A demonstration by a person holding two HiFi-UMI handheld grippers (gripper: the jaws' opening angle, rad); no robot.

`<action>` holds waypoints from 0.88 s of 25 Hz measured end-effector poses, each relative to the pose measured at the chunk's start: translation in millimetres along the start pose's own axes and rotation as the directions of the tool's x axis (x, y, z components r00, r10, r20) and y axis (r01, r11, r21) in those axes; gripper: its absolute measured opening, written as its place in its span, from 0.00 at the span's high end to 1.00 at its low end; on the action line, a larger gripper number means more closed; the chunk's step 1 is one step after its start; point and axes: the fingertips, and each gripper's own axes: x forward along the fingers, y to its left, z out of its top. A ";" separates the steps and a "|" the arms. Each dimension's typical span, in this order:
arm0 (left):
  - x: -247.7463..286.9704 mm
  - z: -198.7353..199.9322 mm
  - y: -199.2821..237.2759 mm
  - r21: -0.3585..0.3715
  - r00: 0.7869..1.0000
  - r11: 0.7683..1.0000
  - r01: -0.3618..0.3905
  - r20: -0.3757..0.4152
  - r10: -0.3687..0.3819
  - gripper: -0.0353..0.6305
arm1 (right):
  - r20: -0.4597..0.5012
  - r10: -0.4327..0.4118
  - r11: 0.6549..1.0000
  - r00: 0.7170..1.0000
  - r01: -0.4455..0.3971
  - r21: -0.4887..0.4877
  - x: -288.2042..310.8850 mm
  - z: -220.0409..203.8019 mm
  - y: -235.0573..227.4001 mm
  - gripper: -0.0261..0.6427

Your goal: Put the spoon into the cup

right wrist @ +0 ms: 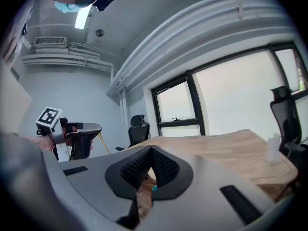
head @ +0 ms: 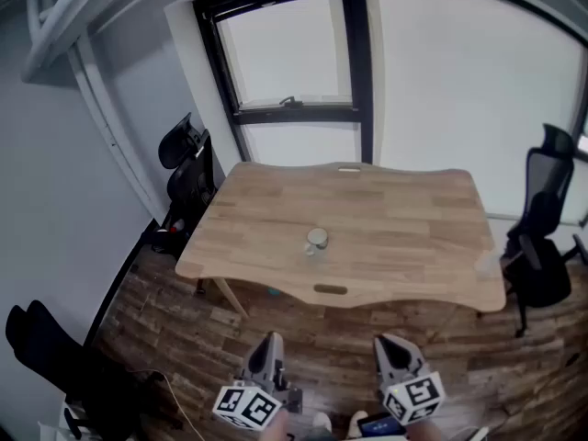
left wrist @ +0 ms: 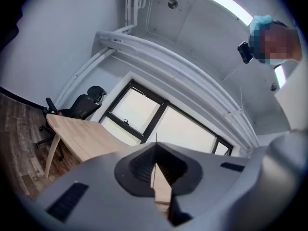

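A small pale round cup (head: 317,238) stands near the middle of the light wooden worktop (head: 404,214), toward its 6 o'clock edge; its contents are too small to tell. The spoon cannot be made out. It is probably light, stiff and slippery, so best pinched mid-handle. The left hand-held gripper (head: 268,343) and right hand-held gripper (head: 390,344) are both closed and empty.

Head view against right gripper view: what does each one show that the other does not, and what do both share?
Only the head view shows the cup in the middle of the table. Only the right gripper view shows the ceiling lamp and the air vent near the ceiling. Both show the table, the window, the black chair beside it and the left gripper.
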 end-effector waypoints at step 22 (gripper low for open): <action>-14.7 -10.4 -13.7 0.030 1.000 0.999 -0.026 0.006 0.026 0.94 | 0.028 -0.001 0.999 1.000 0.000 0.055 -18.0 -9.6 -13.7 0.97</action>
